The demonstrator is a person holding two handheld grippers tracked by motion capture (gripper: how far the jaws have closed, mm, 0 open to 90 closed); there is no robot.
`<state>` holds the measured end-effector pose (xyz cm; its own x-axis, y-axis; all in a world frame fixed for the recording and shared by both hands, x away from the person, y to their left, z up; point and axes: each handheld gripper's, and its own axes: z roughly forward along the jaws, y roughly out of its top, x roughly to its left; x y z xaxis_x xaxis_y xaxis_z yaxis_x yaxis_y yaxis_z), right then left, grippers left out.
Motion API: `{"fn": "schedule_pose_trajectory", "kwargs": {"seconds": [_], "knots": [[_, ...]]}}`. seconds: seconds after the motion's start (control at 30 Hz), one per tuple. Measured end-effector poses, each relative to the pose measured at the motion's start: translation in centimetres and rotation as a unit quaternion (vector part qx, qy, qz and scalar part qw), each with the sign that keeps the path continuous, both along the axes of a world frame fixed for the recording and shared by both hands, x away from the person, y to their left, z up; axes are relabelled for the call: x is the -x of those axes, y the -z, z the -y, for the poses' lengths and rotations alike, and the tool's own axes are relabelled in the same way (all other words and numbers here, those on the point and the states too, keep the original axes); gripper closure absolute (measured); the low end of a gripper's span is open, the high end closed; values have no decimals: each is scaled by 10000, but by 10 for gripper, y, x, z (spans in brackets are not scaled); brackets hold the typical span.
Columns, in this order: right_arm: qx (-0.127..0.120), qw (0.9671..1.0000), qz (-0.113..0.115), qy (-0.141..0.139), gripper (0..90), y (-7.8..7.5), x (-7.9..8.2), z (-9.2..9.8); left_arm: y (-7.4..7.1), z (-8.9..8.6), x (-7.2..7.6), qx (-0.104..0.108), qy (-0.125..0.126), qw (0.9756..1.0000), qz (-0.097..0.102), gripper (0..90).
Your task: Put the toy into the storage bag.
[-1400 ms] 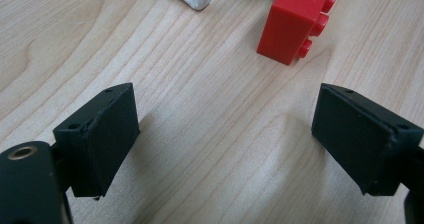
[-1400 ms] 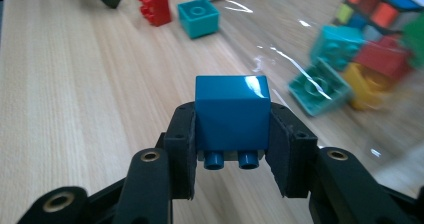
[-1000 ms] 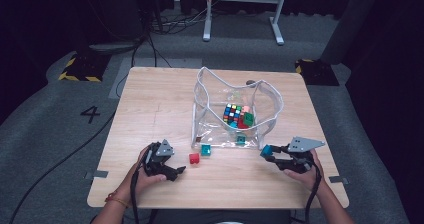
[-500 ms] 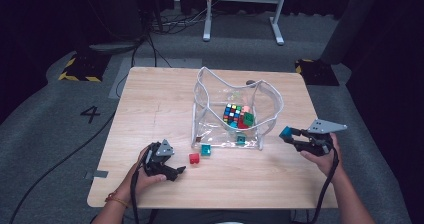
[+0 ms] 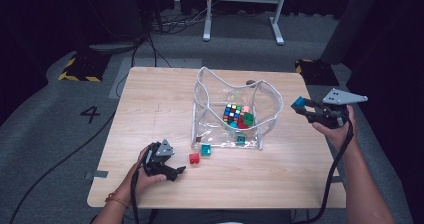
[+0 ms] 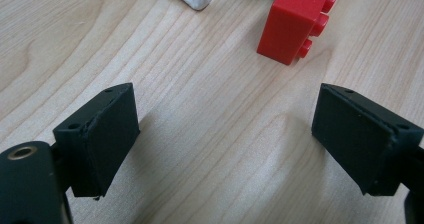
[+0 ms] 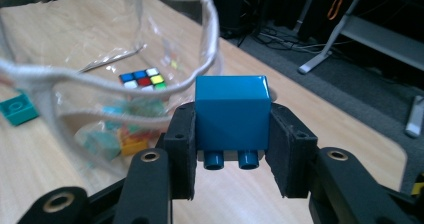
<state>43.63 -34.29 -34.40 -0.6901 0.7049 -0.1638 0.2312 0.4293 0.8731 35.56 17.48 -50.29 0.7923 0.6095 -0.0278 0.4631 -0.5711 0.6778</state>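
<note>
My right gripper (image 5: 302,105) is shut on a blue toy brick (image 7: 232,112), held in the air to the right of a clear plastic bag (image 5: 232,115) whose white-rimmed mouth stands open. In the right gripper view both pads press the brick's sides, studs toward the camera. Inside the bag lie a colourful puzzle cube (image 5: 233,113) and several bricks. My left gripper (image 5: 176,171) rests open on the table near the front left. A red brick (image 6: 295,21) lies just beyond its jaws, also seen as the red brick (image 5: 194,158) in the high view, beside a teal brick (image 5: 205,149).
The wooden table (image 5: 150,104) stands on grey floor with cables and a white stand's legs (image 5: 242,14) behind. A teal brick (image 7: 18,109) lies outside the bag. The table's right edge is under my right hand.
My right gripper has risen from the table with the blue brick and moved right and farther away, now level with the bag's rim. The left gripper has stayed put.
</note>
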Motion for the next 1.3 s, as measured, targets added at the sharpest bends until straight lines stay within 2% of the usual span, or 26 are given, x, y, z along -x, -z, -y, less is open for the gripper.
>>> {"fn": "schedule_pose_trajectory", "kwargs": {"seconds": [0.23, 0.3, 0.33, 0.37, 0.57, 0.6, 0.67, 0.8, 0.9, 1.0, 1.07, 1.17, 1.27, 1.3], "knots": [[25, 9999, 117, 113, 591, -25, -14, -3, 0, 1, 0, 22, -36, 10000, -30, 113], [-39, 9999, 91, 95, 591, -31, -18, -5, 0, 1, 0, 25, -31, 10000, -20, 113], [-18, 9999, 138, 45, 591, -33, -21, -5, 0, 1, 0, 25, -30, 10000, -19, 113], [-31, 9999, 70, 76, 591, -35, -22, -8, 0, 1, 0, 26, -31, 10000, -20, 113], [20, 10000, 69, -37, 591, -42, -33, -22, 0, 1, 0, 24, -29, 10000, -20, 113], [66, 9999, 117, -81, 591, -43, -35, -26, 0, 1, 0, 22, -35, 10000, -25, 113], [-1, 9997, 70, -228, 591, -44, -38, -34, 0, 1, 0, 25, -31, 10000, -20, 113], [62, 9984, 0, -568, 591, -41, -40, -56, 0, 1, 0, 26, -30, 10000, -20, 113], [262, 9963, -27, -812, 591, -38, -43, -73, 0, 1, 0, 24, -37, 10000, -31, 113], [597, 9919, -33, -1116, 591, -34, -48, -94, 0, 1, 0, 22, -36, 10000, -31, 113], [738, 9897, -140, -1219, 591, -33, -50, -104, 0, 1, 0, 21, -37, 10000, -25, 113], [966, 9845, -215, -1447, 591, -32, -53, -119, 0, 1, 0, 21, -36, 10000, -31, 113], [1349, 9769, -273, -1633, 591, -32, -56, -136, 0, 1, 0, 23, -37, 10000, -31, 113], [1411, 9754, -296, -1671, 591, -31, -57, -140, 0, 1, 0, 20, -39, 10000, -28, 113]]}}
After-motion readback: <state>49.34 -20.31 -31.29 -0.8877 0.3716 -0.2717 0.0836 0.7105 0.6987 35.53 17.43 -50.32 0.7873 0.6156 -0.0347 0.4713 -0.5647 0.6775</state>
